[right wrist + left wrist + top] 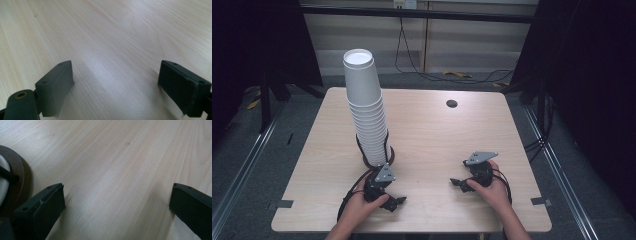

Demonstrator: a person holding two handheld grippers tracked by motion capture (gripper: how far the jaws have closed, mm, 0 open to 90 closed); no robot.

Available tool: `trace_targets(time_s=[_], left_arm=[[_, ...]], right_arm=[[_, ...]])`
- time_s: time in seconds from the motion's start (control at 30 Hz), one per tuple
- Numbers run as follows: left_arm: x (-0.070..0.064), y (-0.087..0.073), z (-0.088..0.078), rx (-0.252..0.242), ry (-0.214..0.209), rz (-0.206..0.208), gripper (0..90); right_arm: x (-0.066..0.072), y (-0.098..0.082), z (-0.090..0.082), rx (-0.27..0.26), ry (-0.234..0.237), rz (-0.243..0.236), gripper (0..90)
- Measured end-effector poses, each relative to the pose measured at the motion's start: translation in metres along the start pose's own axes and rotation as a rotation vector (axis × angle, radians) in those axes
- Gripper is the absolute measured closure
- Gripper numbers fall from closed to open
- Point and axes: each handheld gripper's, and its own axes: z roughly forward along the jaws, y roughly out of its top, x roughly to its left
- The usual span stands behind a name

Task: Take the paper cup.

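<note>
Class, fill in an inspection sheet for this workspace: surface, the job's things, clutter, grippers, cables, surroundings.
Surface: light wooden table, with a dark round hole near its far edge.
Job's things: tall leaning stack of white paper cups, upside down, on a dark round base.
Clutter: nothing seen.
Grippers: left gripper open, low over the table beside the base; right gripper open, nothing between its jaws.
Cables: black cable loops at the left hand; another cable on the floor beyond.
Surroundings: dark curtains, grey floor.

High overhead view; two low close views across shared table [437, 130].
</note>
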Motion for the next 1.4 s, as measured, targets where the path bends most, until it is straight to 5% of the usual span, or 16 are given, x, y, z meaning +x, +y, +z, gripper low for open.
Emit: trace_targets(time_s=[0.3, 0.4, 0.57, 0.7, 0.9, 1.17, 1.4], left_arm=[[0.002, -0.010, -0.012, 0.009, 0.018, -0.017, 0.0], [0.004, -0.011, -0.025, 0.045, 0.039, 0.007, 1.9], [0.019, -0.005, -0.061, -0.021, 0.001, -0.062, 3.4], [0.033, 0.002, -0.092, -0.023, 0.034, -0.077, 3.8], [0.052, 0.021, -0.133, -0.093, 0.046, -0.127, 5.2], [0.073, 0.065, -0.180, -0.156, 0.085, -0.140, 4.9], [0.092, 0.099, -0.210, -0.217, 0.110, -0.150, 5.0]], right_arm=[[0.001, 0.000, 0.000, -0.007, -0.002, -0.001, 14.0], [0.003, 0.000, 0.000, -0.006, 0.007, 0.006, 14.4], [0.011, 0.013, 0.000, -0.039, 0.079, 0.035, 14.6], [0.020, 0.037, -0.002, -0.078, 0.129, 0.019, 14.5], [0.036, 0.093, -0.005, -0.132, 0.224, -0.028, 13.9], [0.047, 0.147, -0.014, -0.201, 0.272, -0.026, 13.9], [0.051, 0.197, -0.020, -0.249, 0.248, -0.033, 14.0]])
